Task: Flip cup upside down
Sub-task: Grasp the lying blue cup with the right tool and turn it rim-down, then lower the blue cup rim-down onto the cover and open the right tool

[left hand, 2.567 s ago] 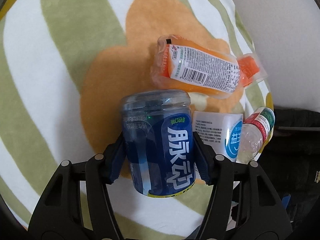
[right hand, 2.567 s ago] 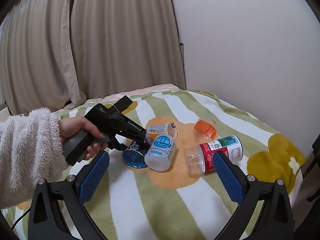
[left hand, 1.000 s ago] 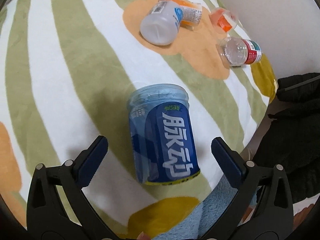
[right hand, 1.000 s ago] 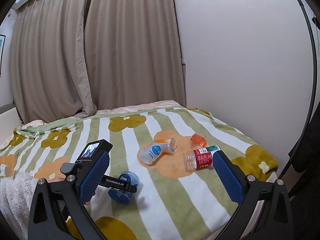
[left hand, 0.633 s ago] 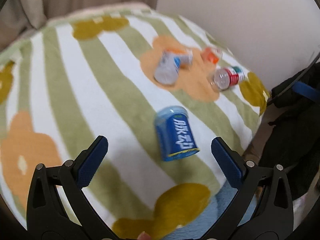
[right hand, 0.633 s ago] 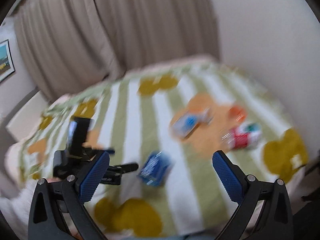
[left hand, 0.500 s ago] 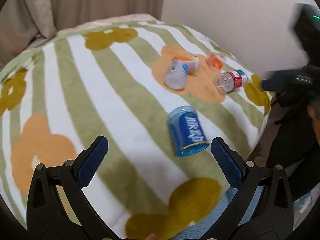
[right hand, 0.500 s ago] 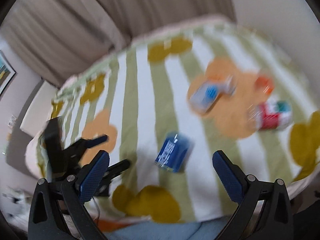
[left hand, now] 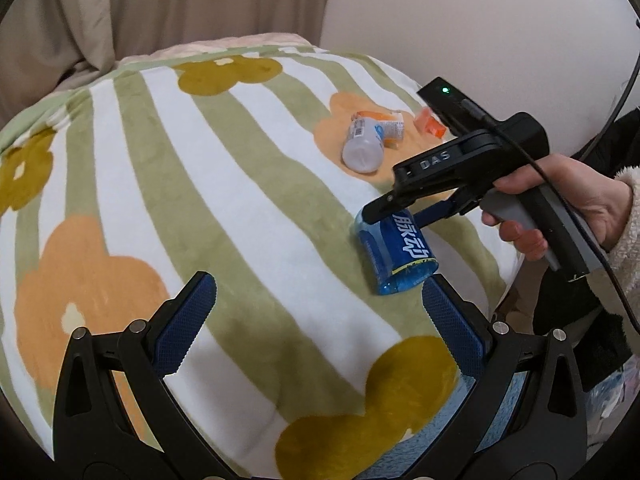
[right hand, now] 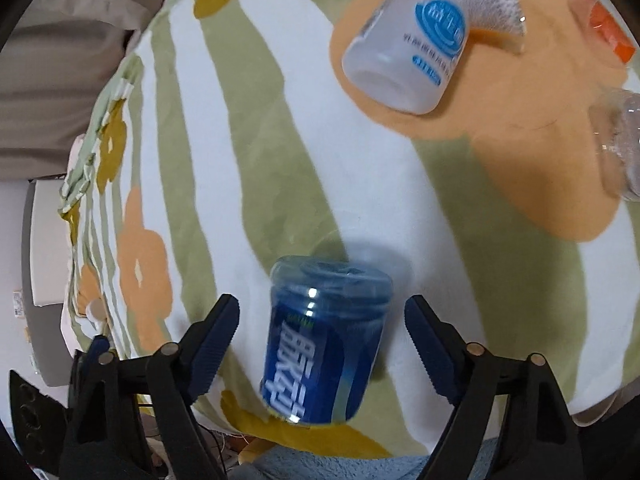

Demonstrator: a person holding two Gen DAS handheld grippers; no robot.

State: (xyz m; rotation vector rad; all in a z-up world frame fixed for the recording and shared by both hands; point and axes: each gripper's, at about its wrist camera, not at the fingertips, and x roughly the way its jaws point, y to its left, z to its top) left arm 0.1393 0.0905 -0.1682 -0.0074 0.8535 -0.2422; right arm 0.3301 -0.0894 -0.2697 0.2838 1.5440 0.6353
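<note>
Green-and-white striped fleece blanket with orange and mustard flowers (left hand: pixel 248 184) covers the bed. Lying on it near the front edge: translucent blue plastic cup with a blue printed label (right hand: pixel 324 340), on its side, closed base pointing away from the right wrist camera, open mouth toward it.

Further back on an orange flower patch, well apart from the cup: white plastic bottle with a blue round logo (right hand: pixel 404 52) on its side, touching an orange-and-clear wrapper (right hand: pixel 492 32); small orange plastic cup (right hand: pixel 608 20) and clear plastic bottle (right hand: pixel 620 144) at the right edge.

Right gripper (right hand: pixel 322 344): jaws spread wide, straddling the cup, pads not touching it, holding nothing. Left gripper (left hand: pixel 316 320): jaws wide apart, empty, hanging back from the cup.

Step, as judged: right-hand approach to grasp; cup not yet flipped. Next move likely calls for closing on the cup's mid-body, lifting, rotating so the mouth faces down, setting it on the blanket. Soft surface, could tip.
</note>
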